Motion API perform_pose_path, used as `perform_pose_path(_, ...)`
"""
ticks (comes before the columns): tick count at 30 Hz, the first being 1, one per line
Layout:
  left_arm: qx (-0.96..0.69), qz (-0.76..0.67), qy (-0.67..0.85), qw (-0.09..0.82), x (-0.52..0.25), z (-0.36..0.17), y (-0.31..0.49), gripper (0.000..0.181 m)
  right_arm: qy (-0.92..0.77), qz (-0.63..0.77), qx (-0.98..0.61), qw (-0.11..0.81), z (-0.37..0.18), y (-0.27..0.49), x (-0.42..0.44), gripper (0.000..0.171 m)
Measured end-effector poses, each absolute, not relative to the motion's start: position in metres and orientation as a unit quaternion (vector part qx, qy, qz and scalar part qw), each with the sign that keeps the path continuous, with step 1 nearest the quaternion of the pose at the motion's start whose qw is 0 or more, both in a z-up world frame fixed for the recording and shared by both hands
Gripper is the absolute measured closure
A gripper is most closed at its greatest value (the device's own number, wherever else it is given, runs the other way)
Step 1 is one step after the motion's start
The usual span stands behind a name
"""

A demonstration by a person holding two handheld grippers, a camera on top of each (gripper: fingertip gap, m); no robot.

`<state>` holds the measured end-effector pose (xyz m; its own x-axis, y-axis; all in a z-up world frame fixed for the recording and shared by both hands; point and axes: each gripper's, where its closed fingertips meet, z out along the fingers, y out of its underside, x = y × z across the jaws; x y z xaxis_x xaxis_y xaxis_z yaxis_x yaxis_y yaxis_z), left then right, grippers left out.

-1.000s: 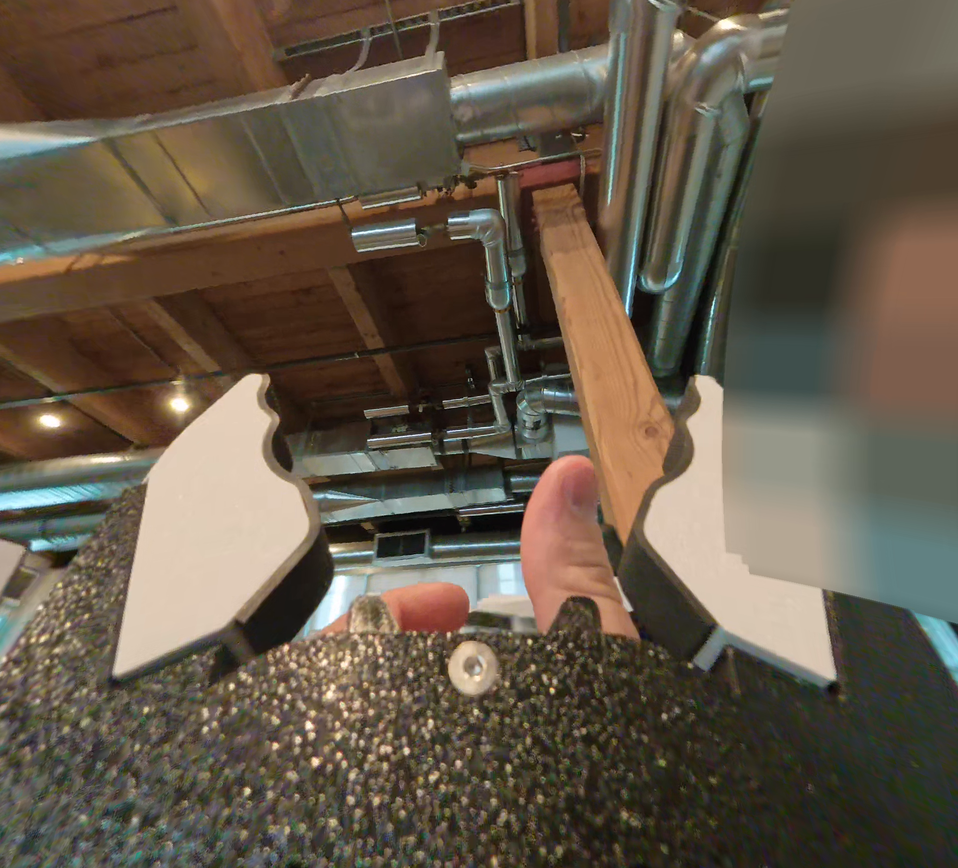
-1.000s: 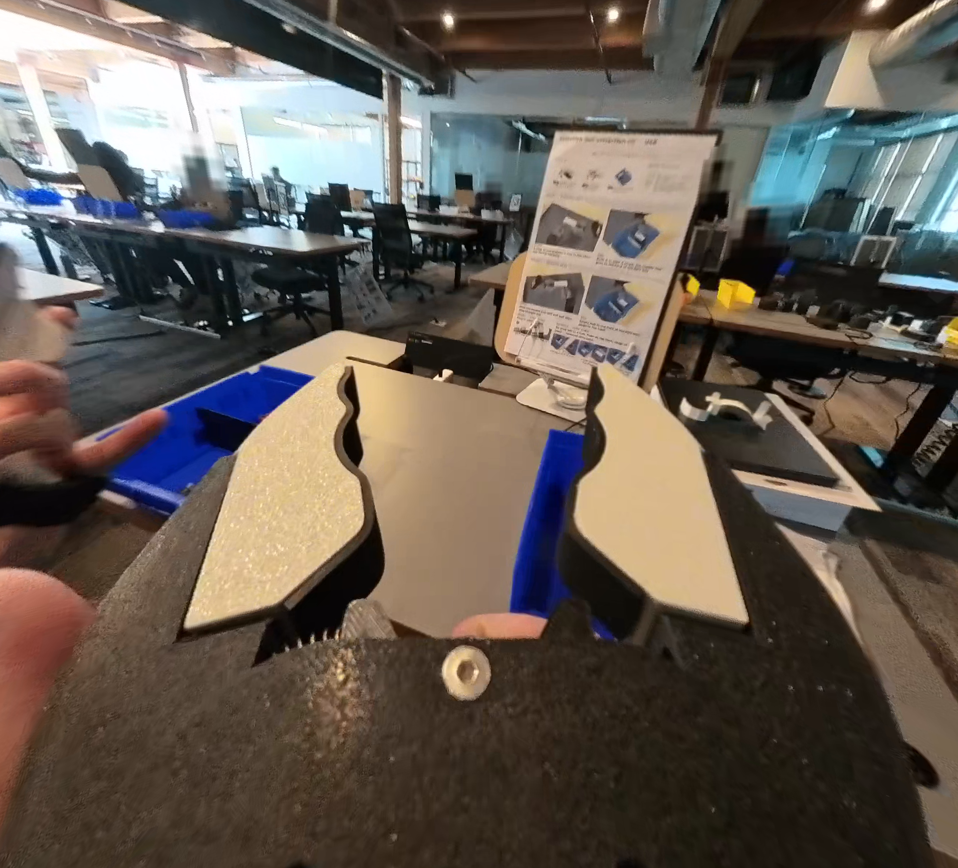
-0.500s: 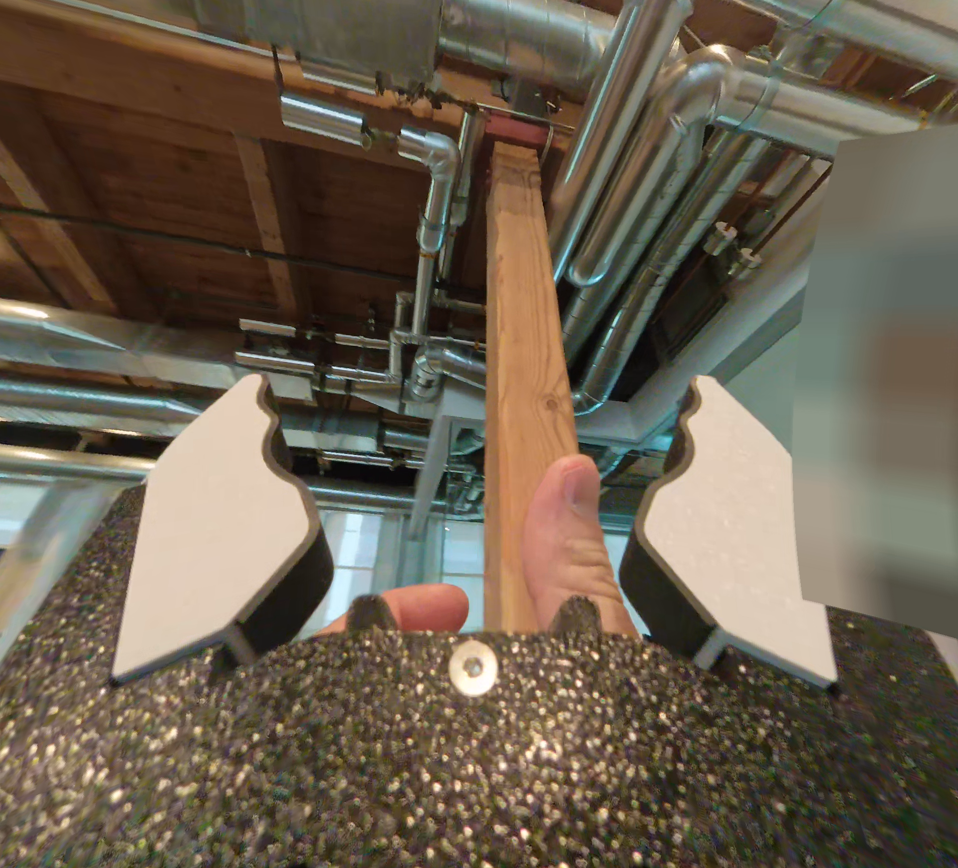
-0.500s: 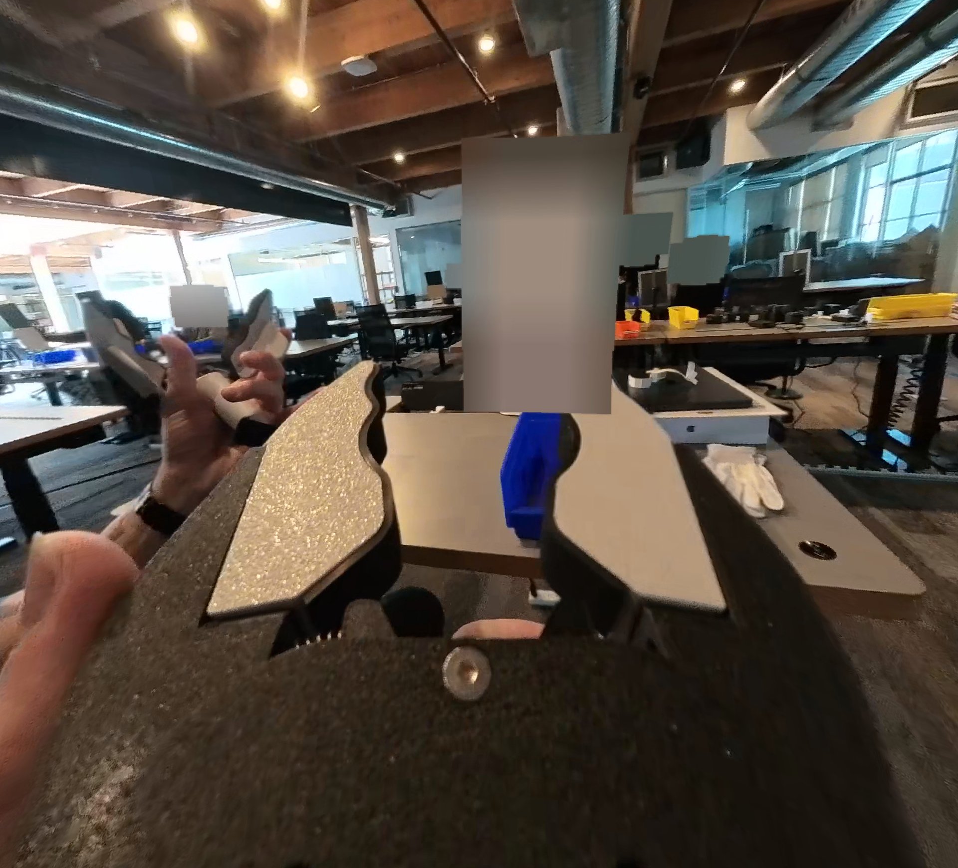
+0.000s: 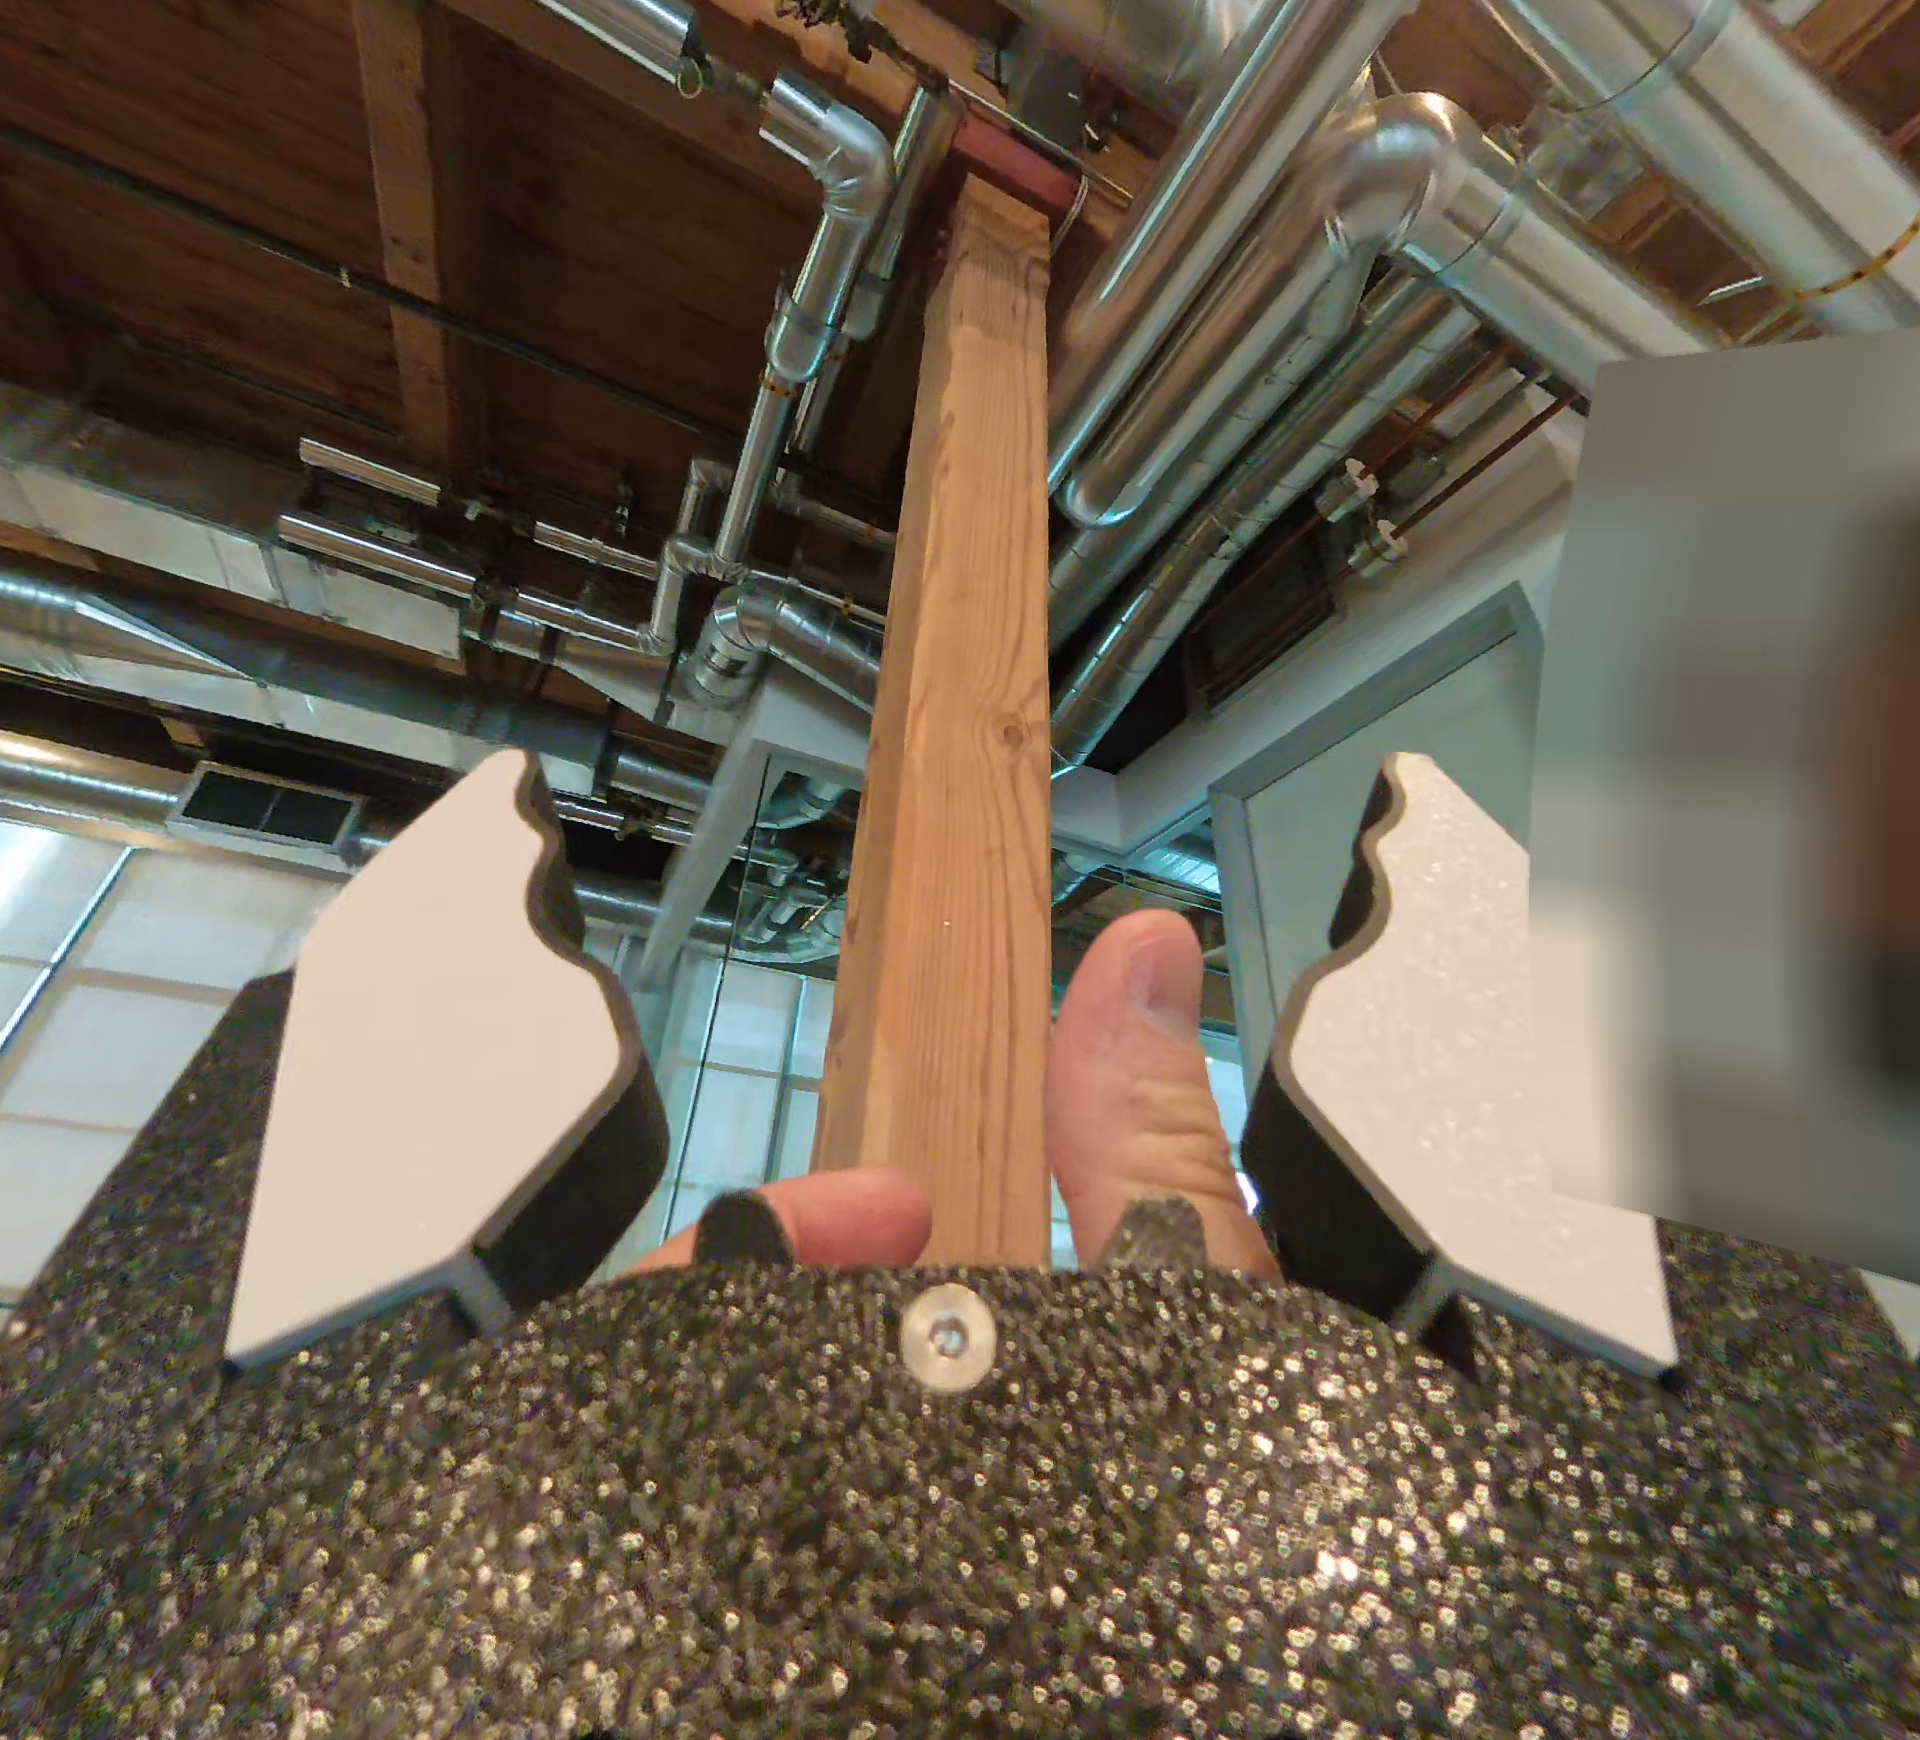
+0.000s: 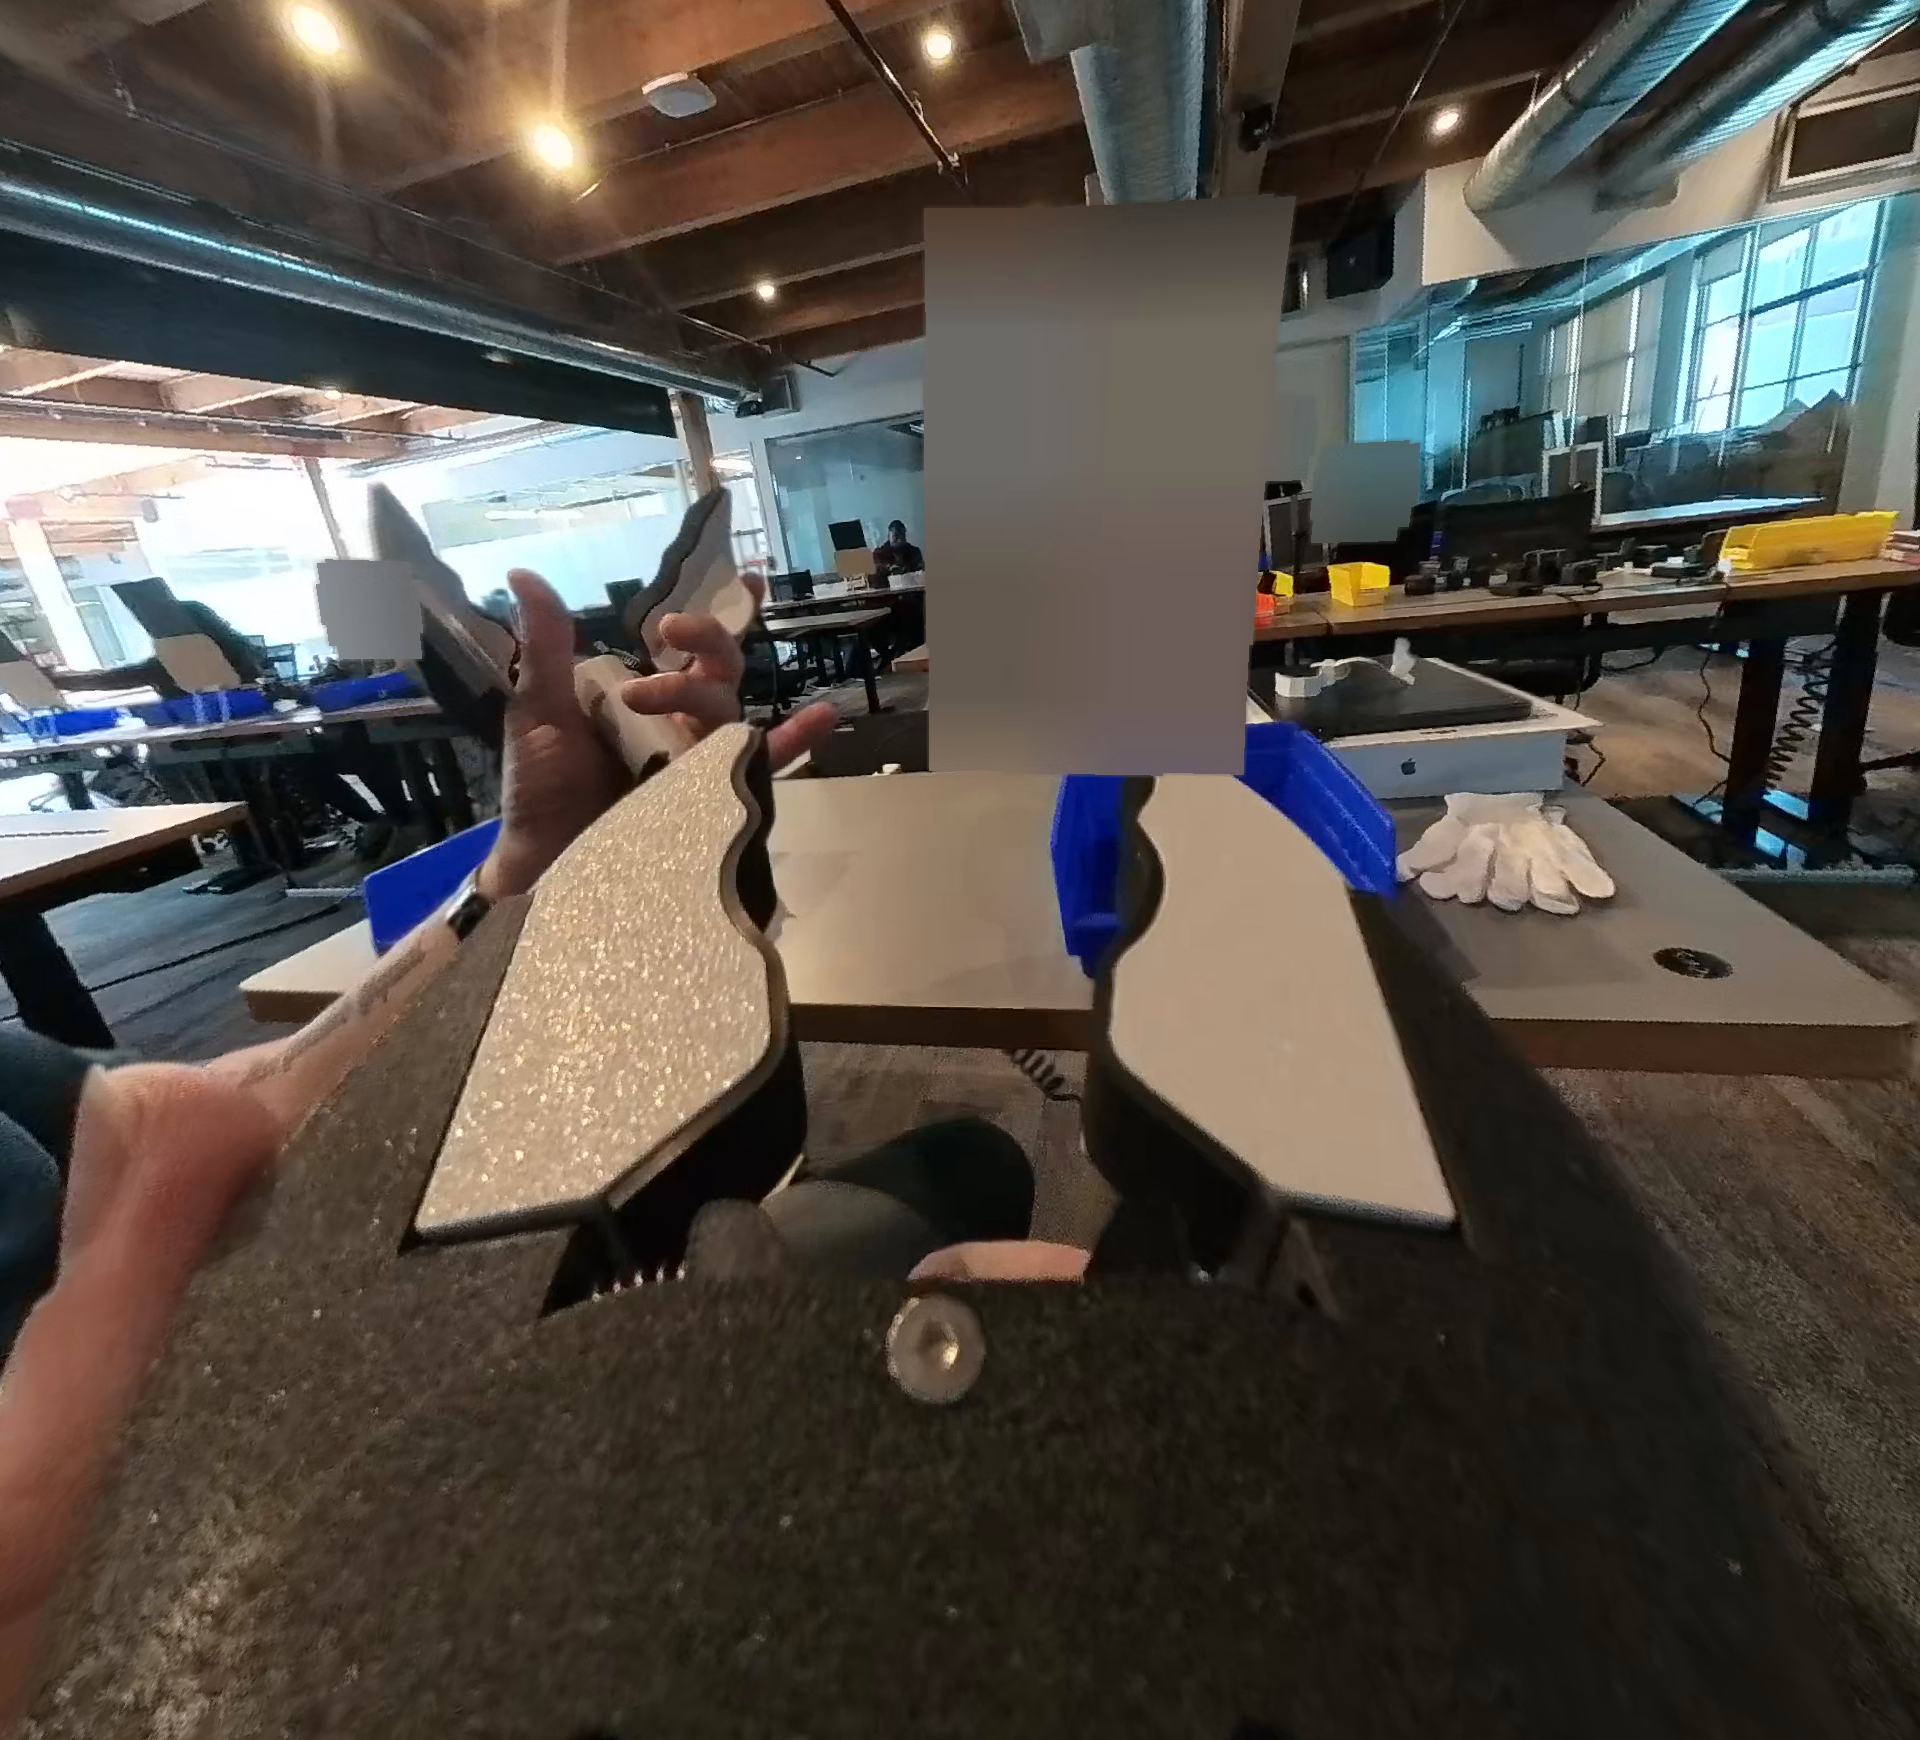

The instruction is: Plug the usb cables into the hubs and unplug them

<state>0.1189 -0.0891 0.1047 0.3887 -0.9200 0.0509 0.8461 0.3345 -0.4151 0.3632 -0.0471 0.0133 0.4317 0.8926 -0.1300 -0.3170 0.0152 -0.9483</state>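
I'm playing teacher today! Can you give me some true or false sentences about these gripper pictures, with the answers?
1. The left hand-held gripper points up at the ceiling pipes. True.
2. The right hand-held gripper is squeezing a USB cable. False: its fingers are apart with nothing between them.
3. White gloves lie on the table. True.
4. The bin on the table is red. False: it is blue.
5. The left hand-held gripper holds the wooden post. False: the post stands far behind its open fingers.
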Motion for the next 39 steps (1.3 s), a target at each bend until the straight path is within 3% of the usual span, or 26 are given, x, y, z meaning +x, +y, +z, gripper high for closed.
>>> perform_pose_path(39, -0.2, -0.564, 0.116, 0.793, 0.143, 0.099, -0.088, 0.043, -0.282, 0.434, -0.52, 0.68, 0.004, -0.067, 0.362, 0.108)
